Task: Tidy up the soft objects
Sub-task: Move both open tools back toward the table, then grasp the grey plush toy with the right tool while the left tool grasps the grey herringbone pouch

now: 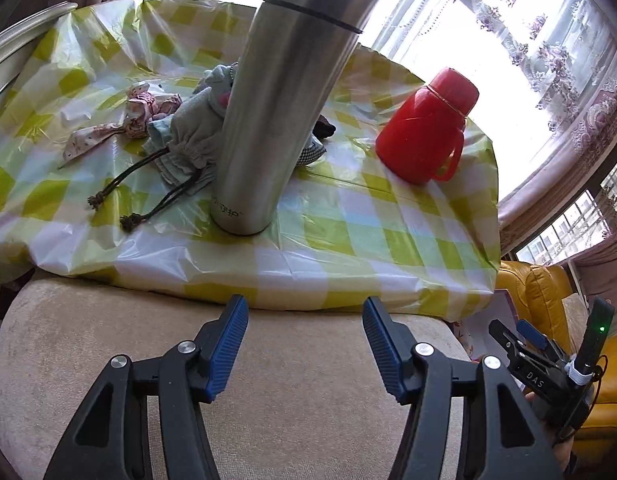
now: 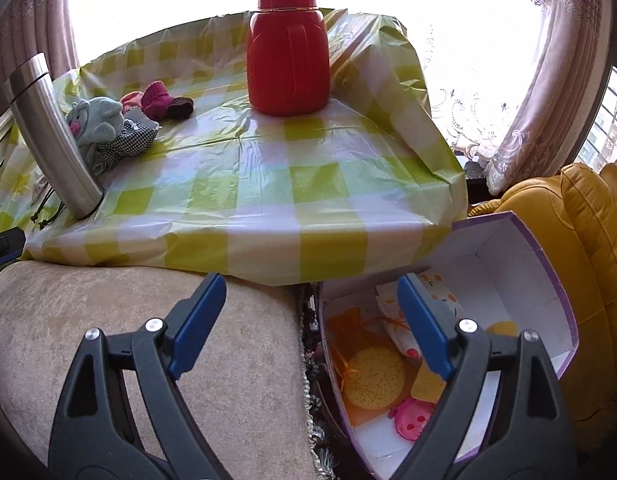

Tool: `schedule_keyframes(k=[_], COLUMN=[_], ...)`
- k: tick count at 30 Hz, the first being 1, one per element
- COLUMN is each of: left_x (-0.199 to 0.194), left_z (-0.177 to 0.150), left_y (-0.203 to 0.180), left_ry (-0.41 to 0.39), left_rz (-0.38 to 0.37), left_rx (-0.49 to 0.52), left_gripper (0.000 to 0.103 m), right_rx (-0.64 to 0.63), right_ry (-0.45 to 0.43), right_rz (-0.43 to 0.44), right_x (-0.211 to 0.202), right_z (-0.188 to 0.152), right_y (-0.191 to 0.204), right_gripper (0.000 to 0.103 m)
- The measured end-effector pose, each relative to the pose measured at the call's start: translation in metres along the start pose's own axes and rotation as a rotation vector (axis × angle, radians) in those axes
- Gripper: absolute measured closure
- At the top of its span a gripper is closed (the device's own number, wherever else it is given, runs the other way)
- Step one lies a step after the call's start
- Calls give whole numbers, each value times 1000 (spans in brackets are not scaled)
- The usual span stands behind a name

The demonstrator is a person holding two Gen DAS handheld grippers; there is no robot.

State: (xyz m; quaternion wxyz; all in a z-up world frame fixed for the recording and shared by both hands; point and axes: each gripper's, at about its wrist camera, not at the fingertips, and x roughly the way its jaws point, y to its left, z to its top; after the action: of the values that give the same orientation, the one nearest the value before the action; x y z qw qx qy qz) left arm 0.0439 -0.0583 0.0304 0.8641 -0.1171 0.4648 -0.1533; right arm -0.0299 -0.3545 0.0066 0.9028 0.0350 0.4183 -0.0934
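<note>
The left hand-held gripper (image 1: pixel 306 344) hangs over a beige cushion (image 1: pixel 300 360) in front of the bench (image 1: pixel 348 240), its blue pads moderately apart with nothing between them. The right hand-held gripper (image 2: pixel 310 328) has its jaws wide and opening, also empty; its left finger is over the cushion and its right finger over an open purple-edged box (image 2: pixel 548 280).

Taking the steel flask (image 1: pixel 288 100) as landmark: it stands upright near the front edge of the bench, on the green-checked plastic cover. Just behind it and to its left lies a heap of soft things: a grey drawstring pouch (image 1: pixel 196 132) with dark cords trailing toward the front edge, a grey plush toy (image 2: pixel 100 118), a floral fabric piece (image 1: pixel 136 116) farther left, and a checked cloth (image 2: pixel 134 138) peeping out to the flask's right. Pink and dark knitted socks (image 2: pixel 164 102) lie beyond that. A red jug (image 1: pixel 428 132) stands well to the flask's right.

The box sits below the bench's right front corner, beside a yellow chair (image 2: pixel 568 220). Inside it are a round yellow sponge (image 2: pixel 374 376), an orange mesh bag (image 2: pixel 348 328), a patterned white cloth (image 2: pixel 404 338) and a pink item (image 2: pixel 412 420).
</note>
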Motion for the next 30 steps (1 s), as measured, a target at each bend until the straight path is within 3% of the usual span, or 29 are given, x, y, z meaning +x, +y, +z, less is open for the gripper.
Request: schedule_keyframes(k=[8,18,25,30], left_x=[-3,-15,-15,-6], left_z=[15,47,74,96], left_y=[13,61,104,128], left_ry=[-32,-126,-178,-192], left_rz=[103,128,137,74], left_rx=[-26,-111,-164,-191], left_gripper=[42,42,42,42], right_rx=[-28,-18,-82,-175], right_ry=[-10,60,45,3], right_rz=[111,167,252,353], right_x=[11,48,72,89], right_z=[12,45,93,135], right_y=[9,14,60,109], right_gripper=[12,12,12,12])
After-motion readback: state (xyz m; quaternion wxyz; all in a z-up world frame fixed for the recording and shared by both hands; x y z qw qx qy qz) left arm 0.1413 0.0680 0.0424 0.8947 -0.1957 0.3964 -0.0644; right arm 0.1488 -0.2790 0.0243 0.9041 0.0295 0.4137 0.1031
